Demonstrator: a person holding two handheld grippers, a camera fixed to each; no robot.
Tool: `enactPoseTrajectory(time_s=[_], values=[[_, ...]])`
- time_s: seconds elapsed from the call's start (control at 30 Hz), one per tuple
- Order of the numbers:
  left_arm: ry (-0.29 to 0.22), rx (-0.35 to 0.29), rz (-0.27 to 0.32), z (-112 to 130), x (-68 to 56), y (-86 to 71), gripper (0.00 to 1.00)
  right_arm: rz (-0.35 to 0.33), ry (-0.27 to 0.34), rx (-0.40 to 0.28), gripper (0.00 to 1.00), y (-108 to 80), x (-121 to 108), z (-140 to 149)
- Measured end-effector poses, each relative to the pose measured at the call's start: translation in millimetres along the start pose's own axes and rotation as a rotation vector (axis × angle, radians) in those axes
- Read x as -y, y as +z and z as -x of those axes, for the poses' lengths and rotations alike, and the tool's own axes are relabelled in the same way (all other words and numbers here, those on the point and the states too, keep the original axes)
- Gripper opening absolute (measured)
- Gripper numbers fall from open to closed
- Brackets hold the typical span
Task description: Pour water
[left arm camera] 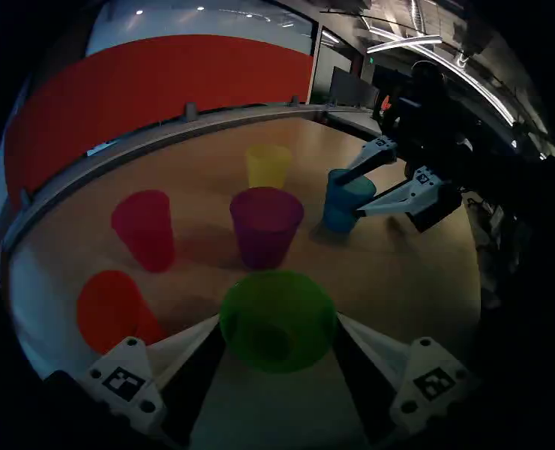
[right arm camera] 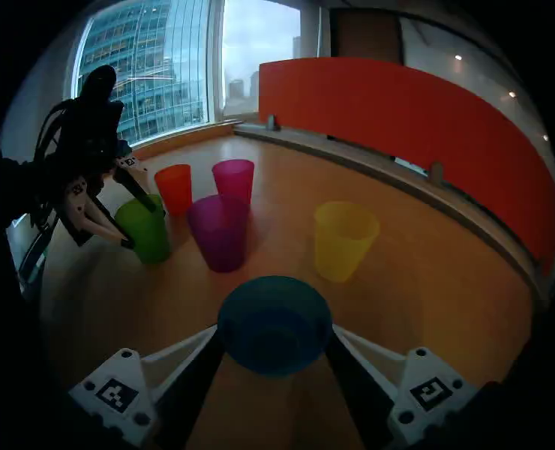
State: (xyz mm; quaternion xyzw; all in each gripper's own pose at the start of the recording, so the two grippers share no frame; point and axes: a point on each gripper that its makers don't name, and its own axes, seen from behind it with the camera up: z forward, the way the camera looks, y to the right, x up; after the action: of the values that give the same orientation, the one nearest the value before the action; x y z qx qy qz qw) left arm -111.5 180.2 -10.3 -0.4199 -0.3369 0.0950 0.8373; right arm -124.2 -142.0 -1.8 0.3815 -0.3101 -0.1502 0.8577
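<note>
A green cup (left arm camera: 277, 334) stands upright on the wooden table (left arm camera: 405, 277), and my left gripper (left arm camera: 277, 319) is shut on its sides. Farther right, my right gripper (left arm camera: 346, 196) holds a blue cup (left arm camera: 343, 210) on the table. In the right gripper view the blue cup (right arm camera: 274, 322) sits between both fingers of my right gripper (right arm camera: 274, 328). At the far left there, the left gripper (right arm camera: 142, 223) clasps the green cup (right arm camera: 146, 232). I cannot tell whether either cup holds water.
More cups stand between the two held ones: purple (left arm camera: 266, 225), pink (left arm camera: 144, 229), orange (left arm camera: 112, 311) and yellow (left arm camera: 268, 165). A raised rail (left arm camera: 165, 131) and a red wall panel (left arm camera: 157, 82) border the table's far side. Windows (right arm camera: 150, 67) lie behind the left gripper.
</note>
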Motion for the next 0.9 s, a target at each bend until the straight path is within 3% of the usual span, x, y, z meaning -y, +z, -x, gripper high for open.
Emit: enactPoseTrajectory(time_s=[0.3,0.9], values=[[0.008,-0.028,-0.019,-9.8,0.6,-11.0,0.89,0.013,-0.003,-0.044,0.90,-11.5,1.0,-16.9],[0.051,-0.169,-0.090,-59.9,0.0,-50.9,0.89,0.071,-0.028,-0.176,0.90,-57.7,-1.9,-79.8]])
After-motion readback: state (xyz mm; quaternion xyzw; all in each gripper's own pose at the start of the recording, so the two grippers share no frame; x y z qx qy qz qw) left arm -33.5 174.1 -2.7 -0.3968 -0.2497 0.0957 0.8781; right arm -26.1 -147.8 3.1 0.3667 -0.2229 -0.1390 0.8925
